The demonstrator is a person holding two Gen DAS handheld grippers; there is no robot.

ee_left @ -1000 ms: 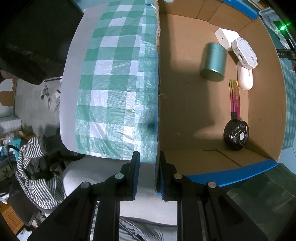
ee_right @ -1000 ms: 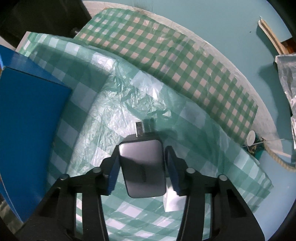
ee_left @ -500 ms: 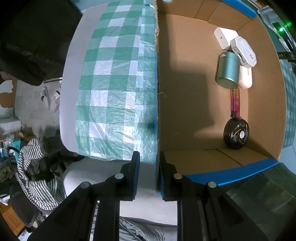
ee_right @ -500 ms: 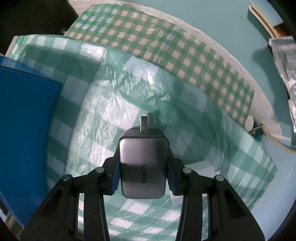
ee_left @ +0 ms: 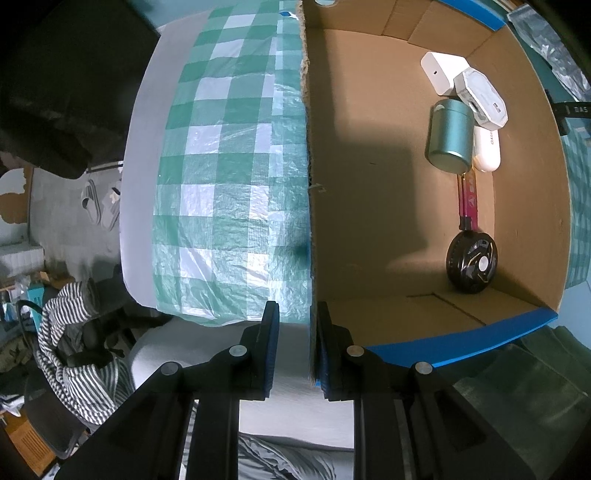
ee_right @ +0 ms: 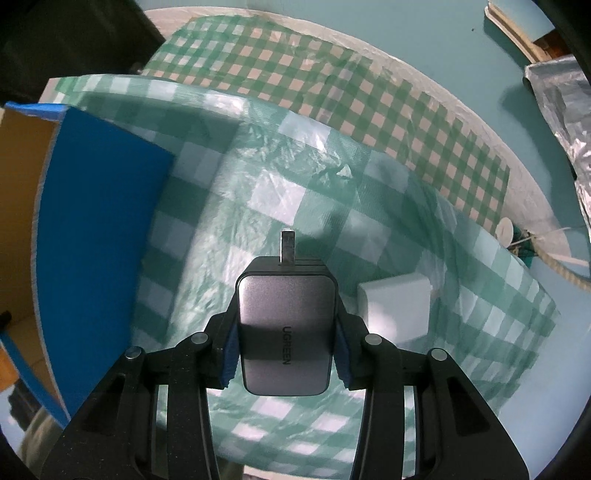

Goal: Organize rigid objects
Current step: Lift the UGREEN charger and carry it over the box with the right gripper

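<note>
Charger (ee_right: 283,330), grey w/ "UGREEN" print, sits clamped betw. the pads of the right gripper (ee_right: 283,350), one prong sticking out ahead, held above the green-checked plastic cloth (ee_right: 325,206) on the table (ee_right: 424,33). White cube (ee_right: 397,308) lies on cloth just right of it. Blue-sided cardboard box (ee_right: 99,221) at left. Left gripper (ee_left: 294,347) is closed on the box's side wall (ee_left: 308,155), pads on either face. Inside box: teal cylinder (ee_left: 450,137) touching white adapters (ee_left: 461,85), white case (ee_left: 487,151), pink stick (ee_left: 468,197), black round gadget (ee_left: 472,263) near the corner.
</note>
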